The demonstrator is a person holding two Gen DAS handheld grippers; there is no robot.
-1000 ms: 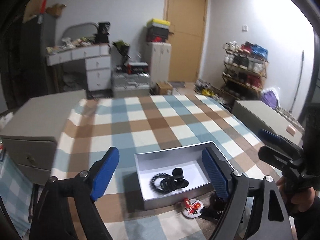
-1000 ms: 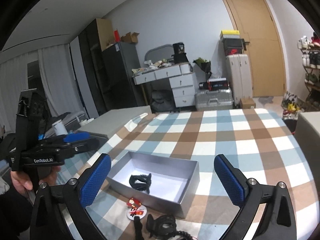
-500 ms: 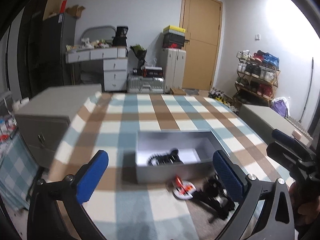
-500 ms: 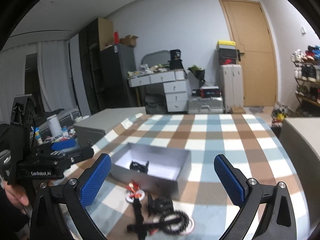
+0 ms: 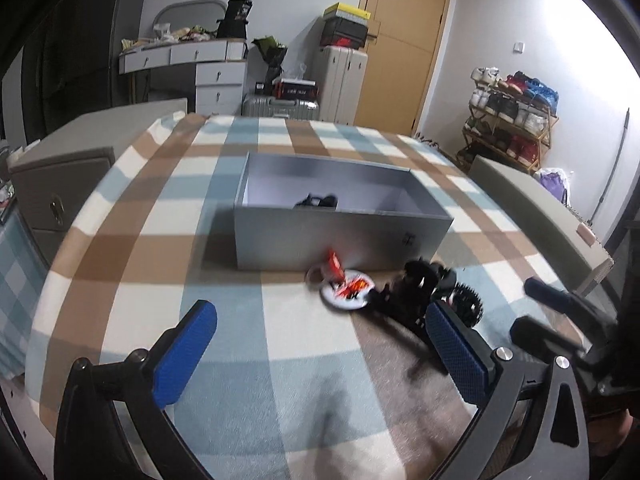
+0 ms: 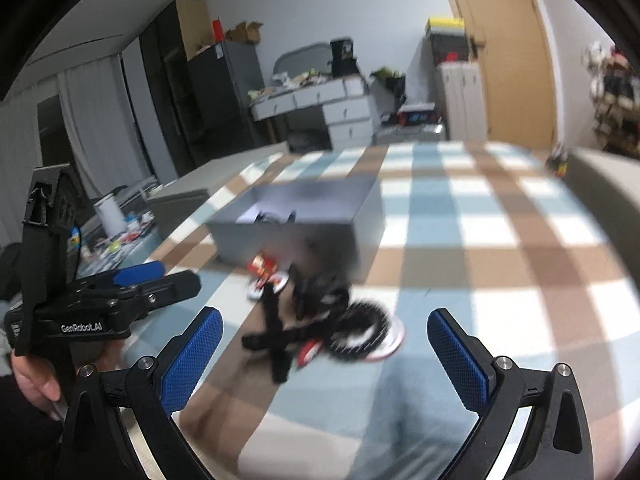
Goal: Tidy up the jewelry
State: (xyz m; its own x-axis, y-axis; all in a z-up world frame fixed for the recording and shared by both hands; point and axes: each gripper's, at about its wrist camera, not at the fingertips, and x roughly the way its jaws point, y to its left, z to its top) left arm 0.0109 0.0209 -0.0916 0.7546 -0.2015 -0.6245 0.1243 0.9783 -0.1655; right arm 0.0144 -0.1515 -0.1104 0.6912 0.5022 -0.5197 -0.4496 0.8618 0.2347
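A grey open box (image 5: 340,236) (image 6: 296,220) stands on the checked tablecloth with a black piece (image 5: 318,201) lying inside. In front of it lies a small heap: a white disc with red trim (image 5: 346,290) (image 6: 266,280), black hair ties and a black toothed ring (image 5: 464,306) (image 6: 360,330). My left gripper (image 5: 320,356) is open, low over the cloth, with the heap just ahead and to the right of it. My right gripper (image 6: 324,354) is open too, and the heap lies just beyond its gap. Nothing is held.
The left gripper's body (image 6: 104,304) and a hand (image 6: 32,376) show at the left of the right wrist view. Grey cabinets (image 5: 60,176) flank the table. Drawers, suitcases, a door and a shoe rack (image 5: 512,120) stand behind.
Both grippers have sunk toward the table and now see the box from a lower angle. The left gripper's jaws stand wider than a second ago. The heap looks closer in both views.
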